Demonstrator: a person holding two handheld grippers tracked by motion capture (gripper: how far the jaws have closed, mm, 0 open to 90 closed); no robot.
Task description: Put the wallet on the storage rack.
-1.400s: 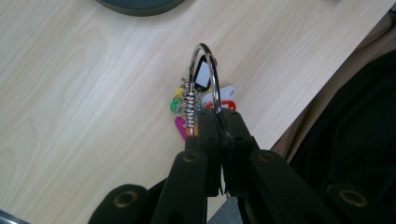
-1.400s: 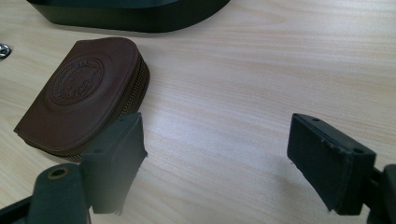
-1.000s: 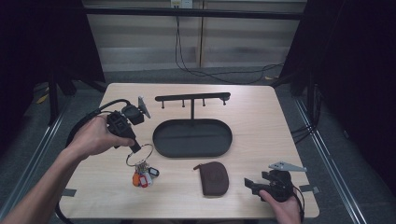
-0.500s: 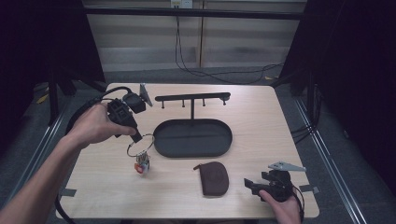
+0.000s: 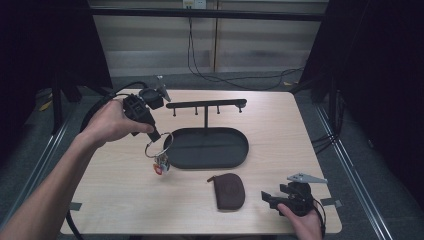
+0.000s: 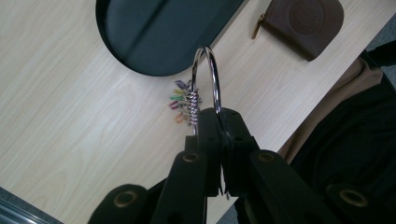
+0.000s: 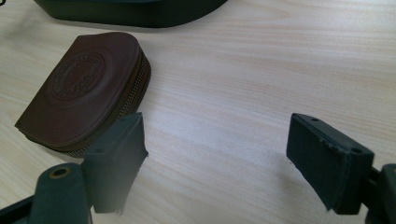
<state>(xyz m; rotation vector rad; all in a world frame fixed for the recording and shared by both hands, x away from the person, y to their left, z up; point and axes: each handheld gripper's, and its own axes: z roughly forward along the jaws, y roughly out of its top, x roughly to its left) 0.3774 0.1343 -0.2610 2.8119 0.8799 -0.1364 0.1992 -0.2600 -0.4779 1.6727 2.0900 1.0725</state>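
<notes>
Keys (image 5: pixel 161 165) hang on a big ring (image 5: pixel 159 144), up in the air over the left part of the counter (image 5: pixel 280 130), just beside the left end of the tray (image 5: pixel 235 152). The left gripper (image 5: pixel 156 136) has its jaws shut tight on the ring; in the left gripper view the ring (image 6: pixel 208 79) pokes out from between them and the keys (image 6: pixel 180 103) dangle at its side.

I think the step in hand is carrying the keys up to the rack (image 5: pixel 206 105) that stands at the back edge of the tray. The next move calls for lifting the ring higher, lining it up with one of the small hooks, slipping it over, and only then letting go.

The right gripper (image 5: pixel 272 199) rests near the front right corner, jaws wide open with nothing in them, next to the brown pouch (image 5: pixel 227 190).

A second ago the keys lay flat on the counter with the left gripper low over them. Now they are off the wood and closer to the tray. The right gripper, pouch, tray and rack have not moved.
</notes>
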